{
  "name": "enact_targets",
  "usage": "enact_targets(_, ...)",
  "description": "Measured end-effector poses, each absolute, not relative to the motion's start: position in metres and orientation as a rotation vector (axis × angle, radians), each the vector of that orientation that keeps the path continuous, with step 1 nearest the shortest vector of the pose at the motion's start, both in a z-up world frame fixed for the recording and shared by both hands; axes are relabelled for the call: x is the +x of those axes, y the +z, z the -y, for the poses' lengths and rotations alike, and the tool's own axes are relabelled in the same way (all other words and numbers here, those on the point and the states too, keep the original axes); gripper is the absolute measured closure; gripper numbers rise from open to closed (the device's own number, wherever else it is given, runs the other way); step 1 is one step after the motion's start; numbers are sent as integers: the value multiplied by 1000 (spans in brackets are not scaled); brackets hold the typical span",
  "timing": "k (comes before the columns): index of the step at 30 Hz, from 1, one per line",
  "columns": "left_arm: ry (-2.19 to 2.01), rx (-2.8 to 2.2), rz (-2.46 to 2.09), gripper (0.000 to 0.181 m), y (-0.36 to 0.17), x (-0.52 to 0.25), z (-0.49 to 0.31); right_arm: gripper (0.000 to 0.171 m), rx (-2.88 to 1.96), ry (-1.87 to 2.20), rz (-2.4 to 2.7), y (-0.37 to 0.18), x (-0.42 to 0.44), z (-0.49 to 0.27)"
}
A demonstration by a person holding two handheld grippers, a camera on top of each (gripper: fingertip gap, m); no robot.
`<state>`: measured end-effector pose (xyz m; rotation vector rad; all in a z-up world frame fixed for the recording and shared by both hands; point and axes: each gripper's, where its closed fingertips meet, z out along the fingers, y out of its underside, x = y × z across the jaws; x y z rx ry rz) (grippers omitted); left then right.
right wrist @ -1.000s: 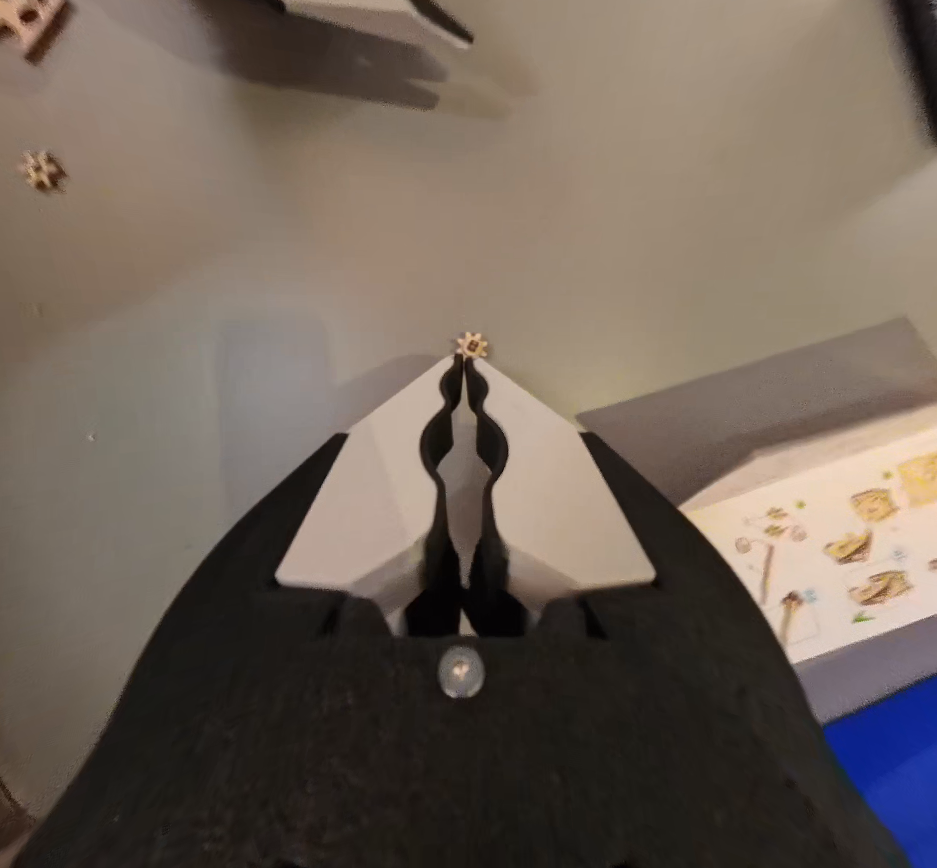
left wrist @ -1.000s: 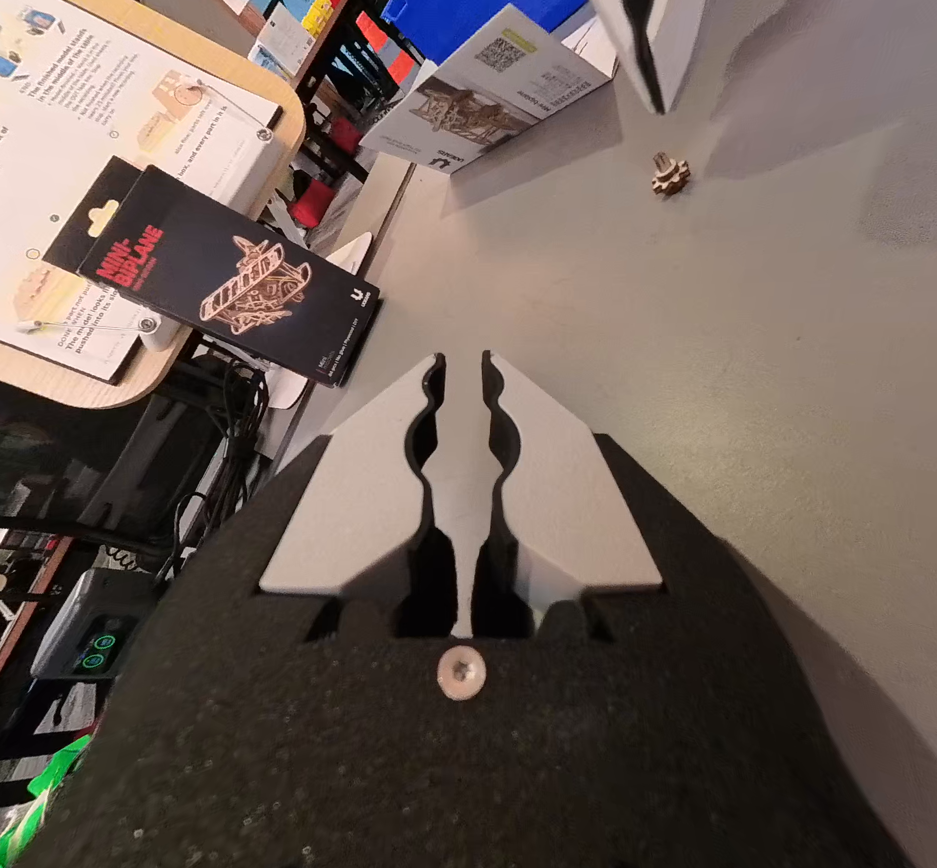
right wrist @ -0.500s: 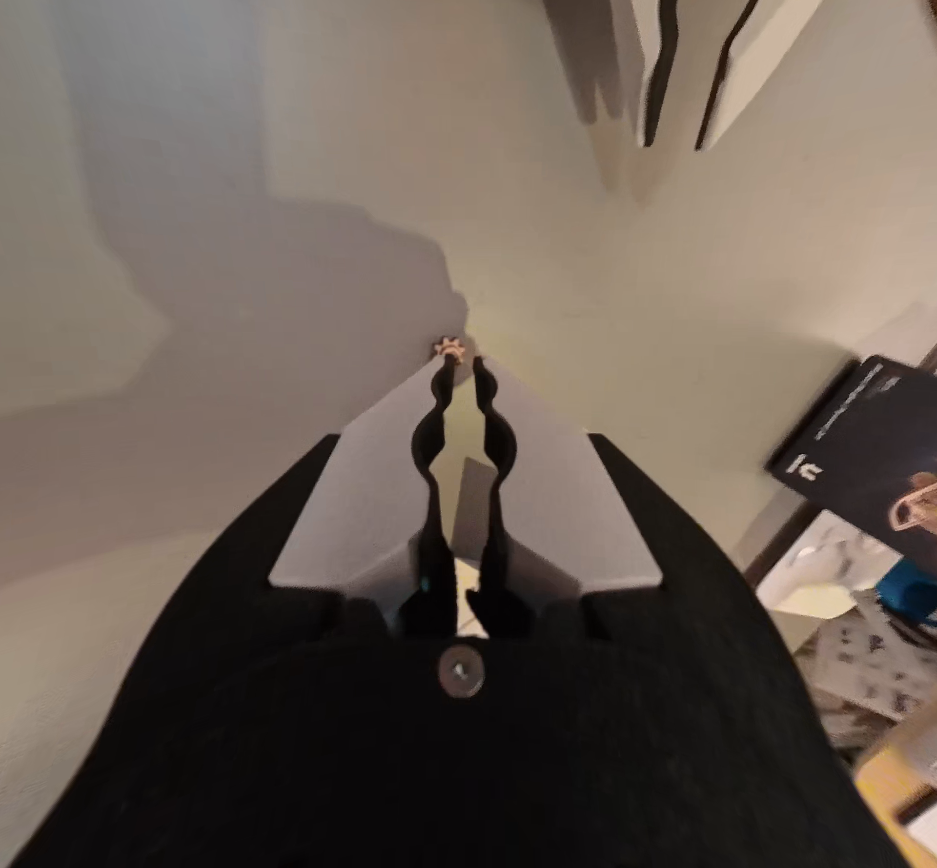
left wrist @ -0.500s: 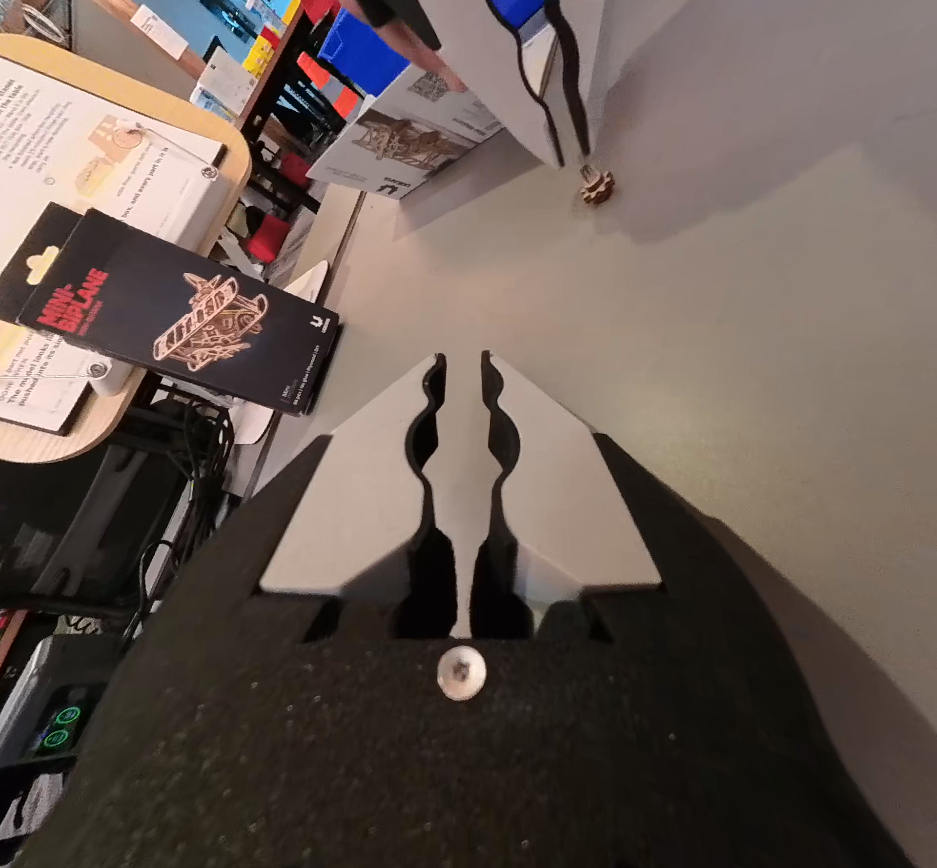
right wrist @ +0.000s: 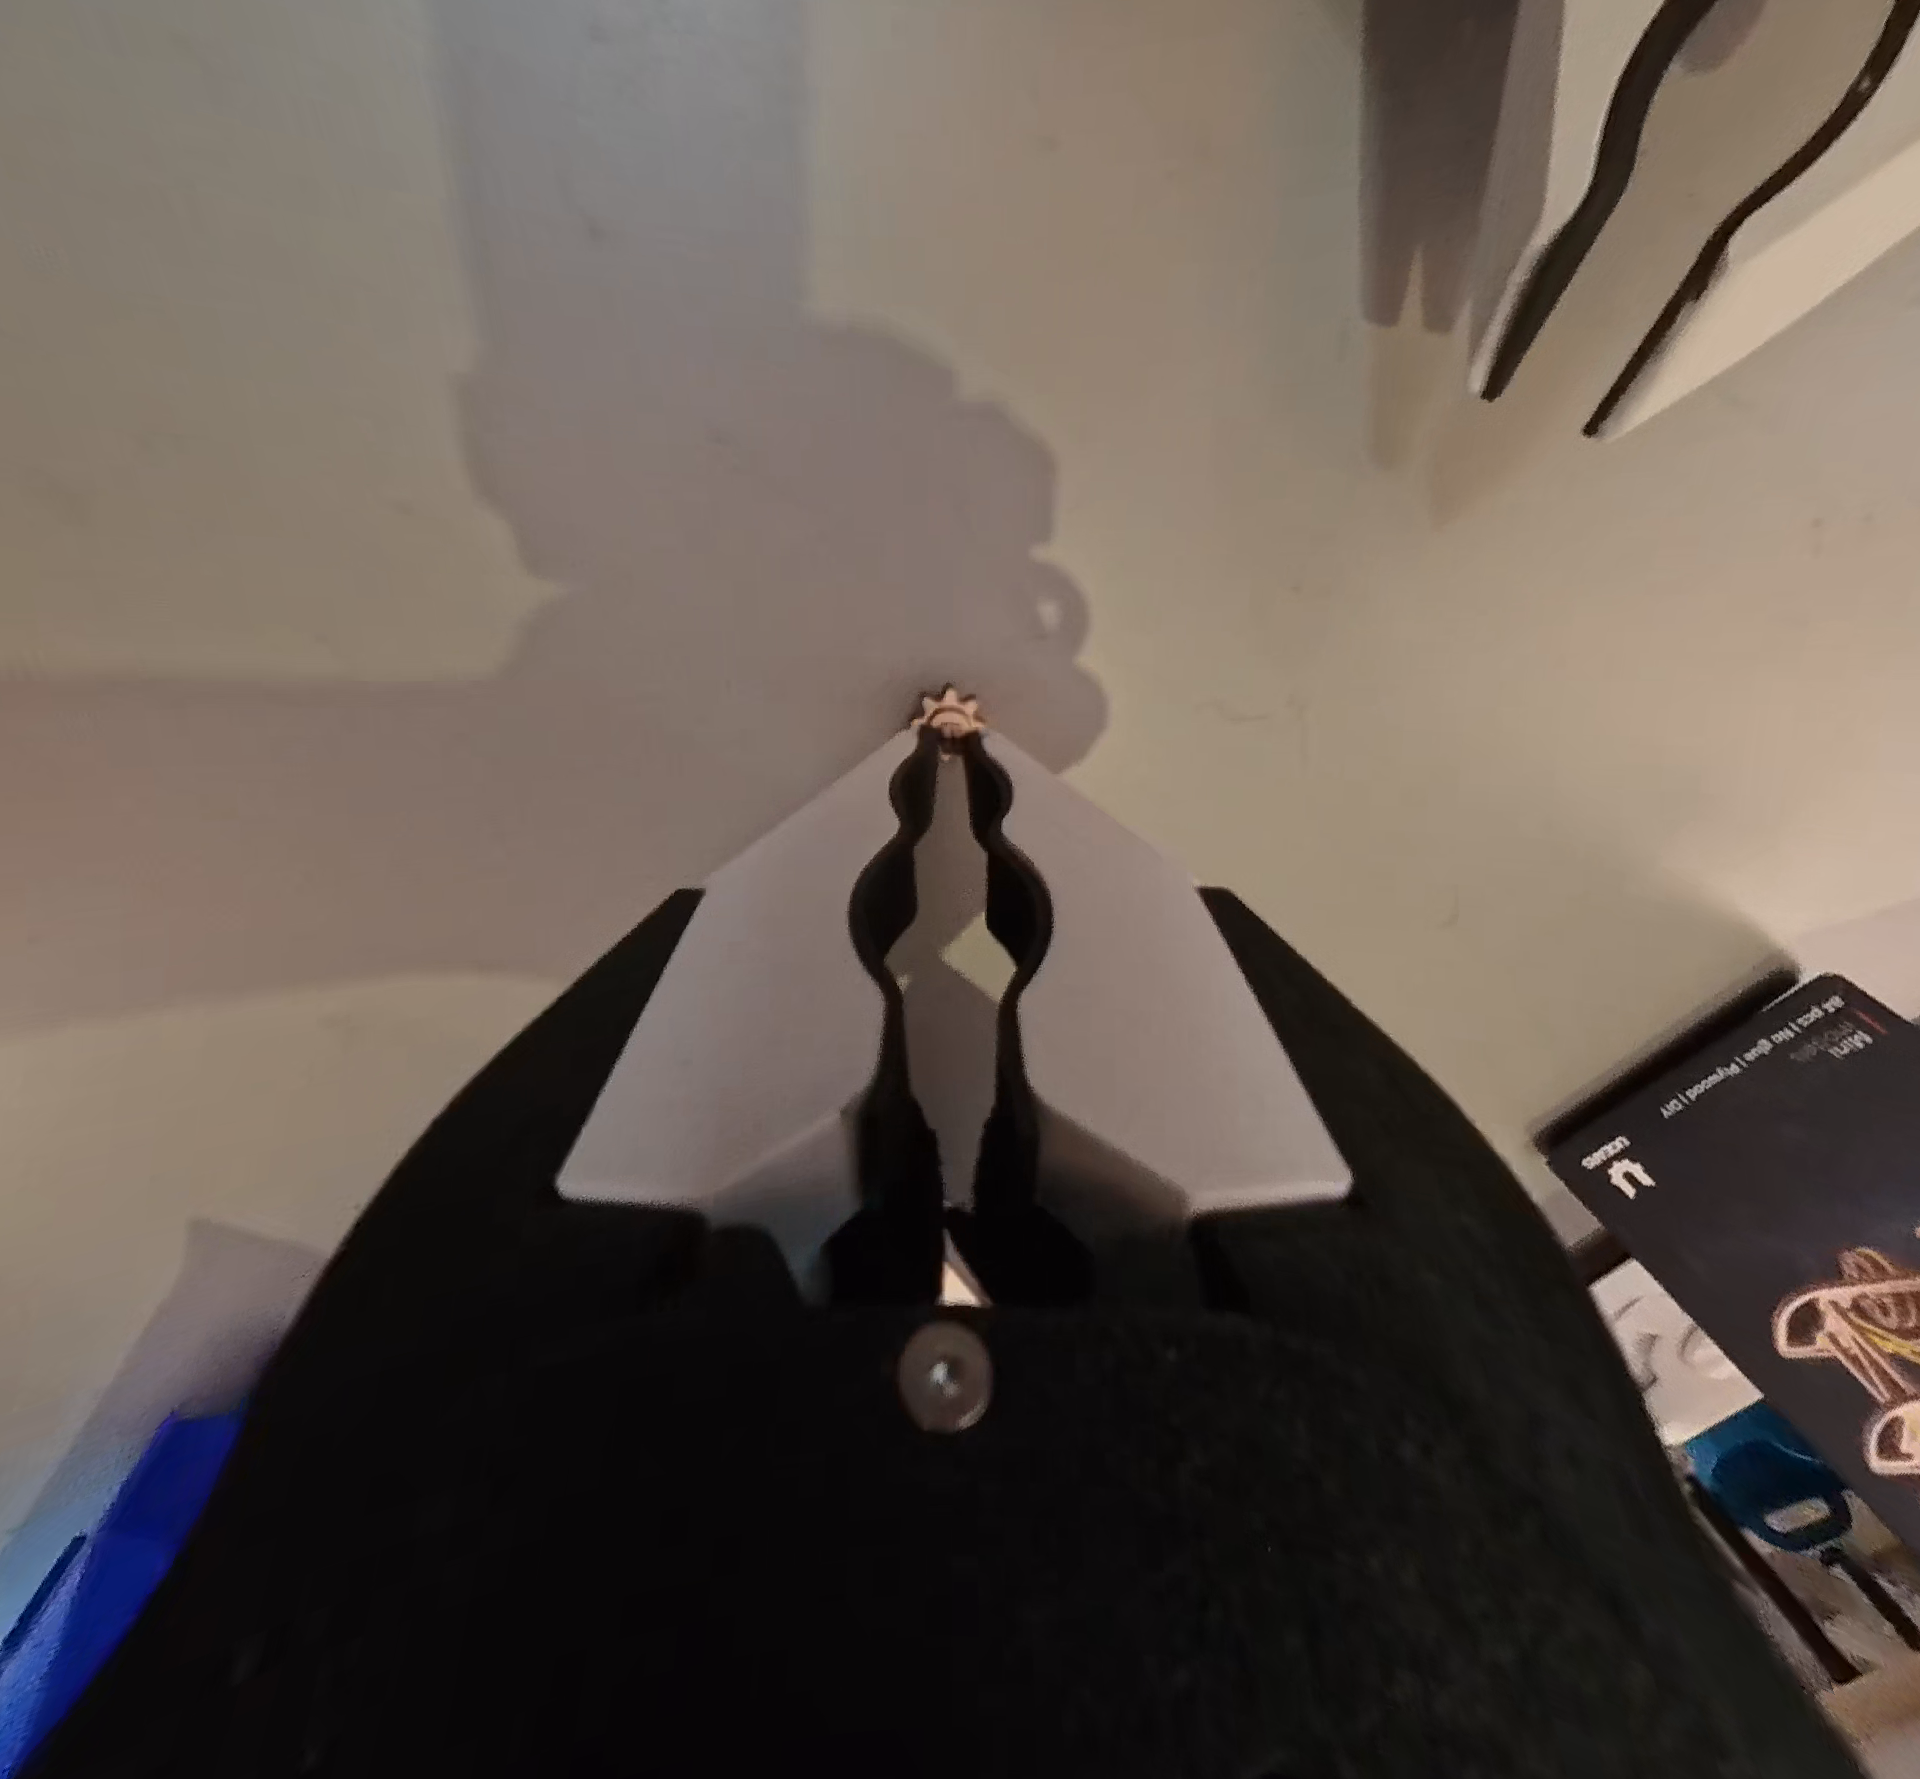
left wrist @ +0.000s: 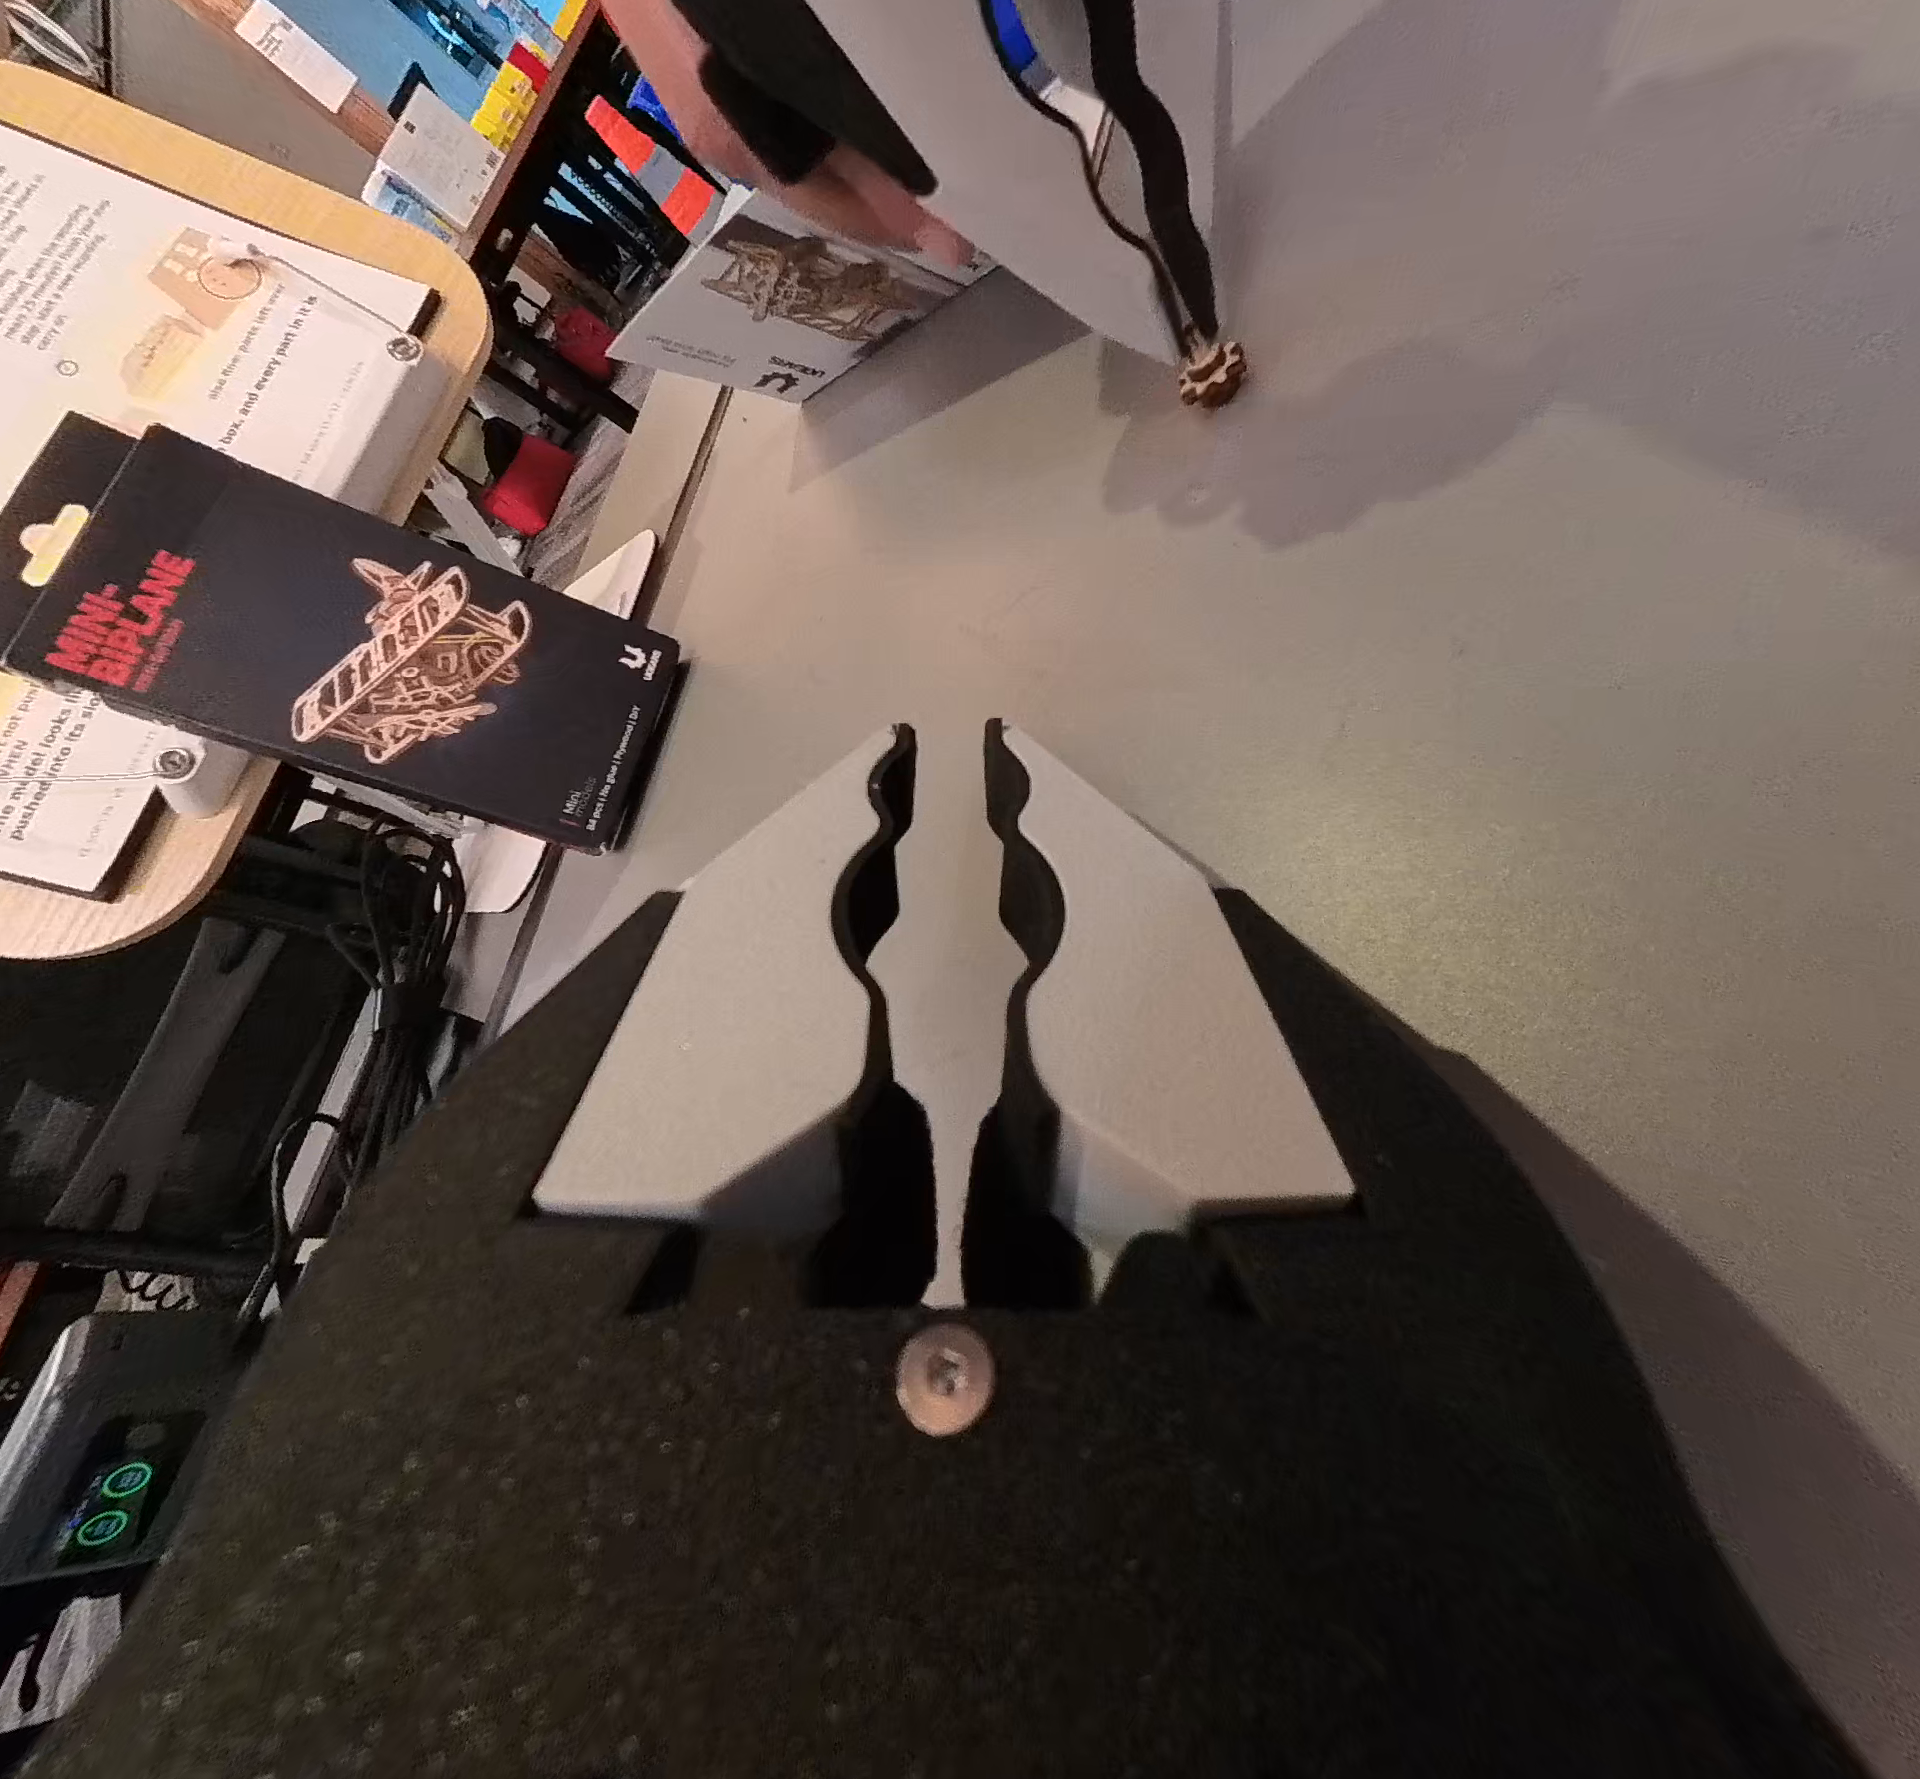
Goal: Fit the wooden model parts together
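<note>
A small wooden gear [left wrist: 1208,375] with a short stem stands on the grey table [left wrist: 1455,794]. My right gripper [left wrist: 1195,332] comes down from the top of the left wrist view, and its tips pinch the gear's stem. In the right wrist view the gear [right wrist: 948,713] sits right at the tips of the right gripper [right wrist: 945,744], which is closed onto it. My left gripper [left wrist: 948,737] is slightly open and empty, low over the table and well short of the gear. It also shows at the top right of the right wrist view [right wrist: 1538,399].
A black model-kit box [left wrist: 343,659] overhangs the table's left edge and also shows in the right wrist view [right wrist: 1766,1210]. A white kit box [left wrist: 800,295] lies behind the gear. A round wooden side table with instruction sheets [left wrist: 208,295] stands to the left. The gap from one gripper's tips to the other's is roughly 10 cm.
My right gripper came down to the gear, opened a little, then closed its tips on it. My left gripper kept the same small opening and turned slightly.
</note>
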<state>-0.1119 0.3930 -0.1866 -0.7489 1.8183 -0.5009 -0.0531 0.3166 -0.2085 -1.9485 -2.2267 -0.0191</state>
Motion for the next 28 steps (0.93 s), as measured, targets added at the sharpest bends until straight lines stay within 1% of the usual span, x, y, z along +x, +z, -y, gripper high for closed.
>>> enact_targets(15,-496,-751,-1818,171,-187,-112,-393,168,-1963,-12,2249,-209,-52,-318)
enact_targets(23,-501,-754,-1815,173,-186,-112,-393,169,-2104,42,2266,-210,-53,-319)
enact_targets(28,-502,-754,-1814,173,-186,-112,-393,169,-2097,43,2254,-210,-52,-320)
